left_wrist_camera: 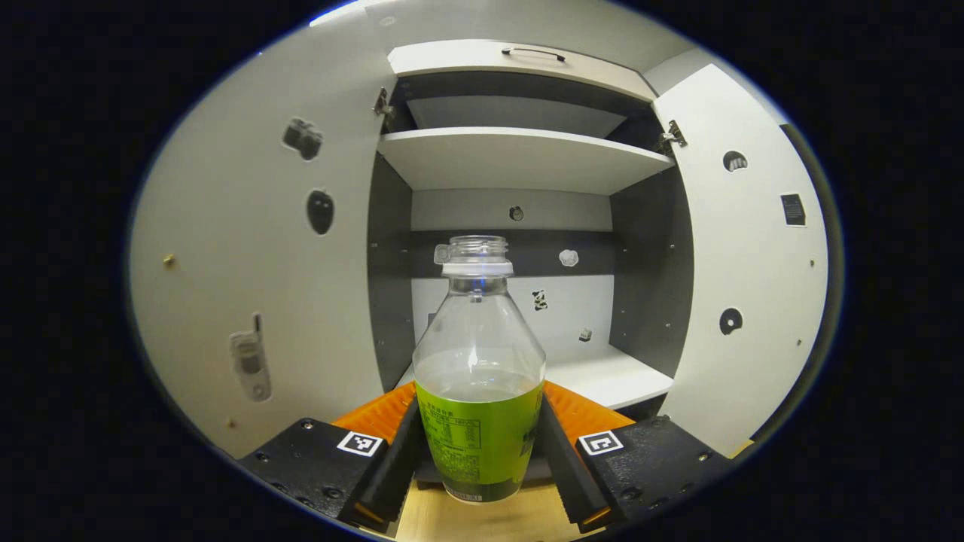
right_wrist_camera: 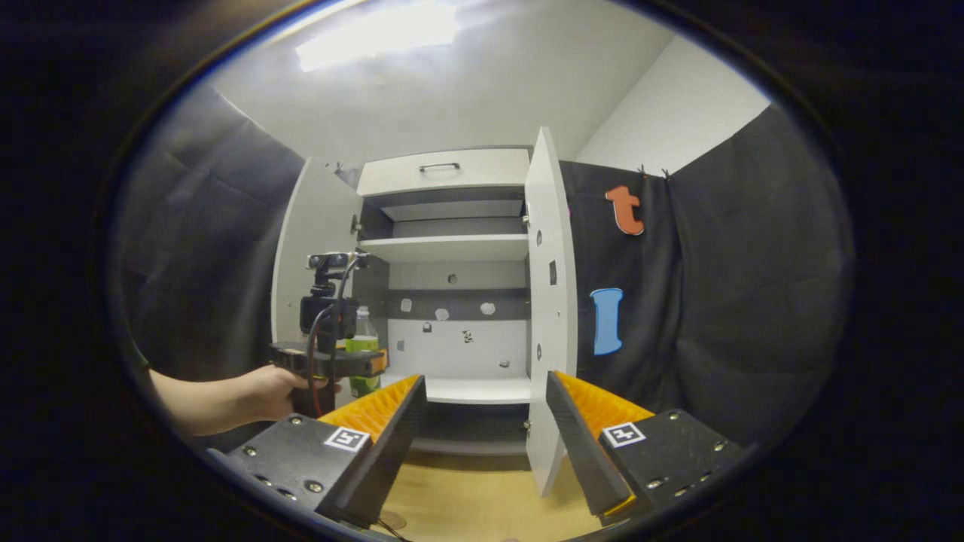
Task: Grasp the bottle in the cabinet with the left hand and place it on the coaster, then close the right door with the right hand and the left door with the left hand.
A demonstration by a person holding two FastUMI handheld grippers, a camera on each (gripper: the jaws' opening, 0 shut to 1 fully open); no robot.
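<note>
The cabinet (left_wrist_camera: 520, 158) takes up most of the left gripper view, a pale carcass with dark inner side walls and two white shelves, small stickers dotted on its back panel. Its left door (left_wrist_camera: 256, 286) swings open across the left of the frame and its right door (left_wrist_camera: 742, 263) stands open at the right; both carry small stickers on their inner faces. In the right gripper view the same cabinet (right_wrist_camera: 452, 248) sits at centre, with the right door (right_wrist_camera: 548, 301) edge-on just right of centre and the left door (right_wrist_camera: 305, 248) open to the left of the shelves.

The bottle (left_wrist_camera: 479, 376) stands upright at lower centre of the left gripper view, in front of the lower shelf. It is clear plastic with no cap on its threaded neck, a white ring below the thread, rounded shoulders, and a green printed label wrapping its lower half. Clear liquid reaches to just above the label.

The left gripper (left_wrist_camera: 479, 444) has both fingers pressed against the labelled sides of the bottle. In the right gripper view the left gripper (right_wrist_camera: 354, 361) appears at centre left, held by a hand (right_wrist_camera: 271, 391), with the bottle (right_wrist_camera: 363, 342) in it.

The right gripper (right_wrist_camera: 486, 429) hangs at the bottom of its own view, fingers spread wide with nothing between them, over a wooden surface (right_wrist_camera: 467, 497).
</note>
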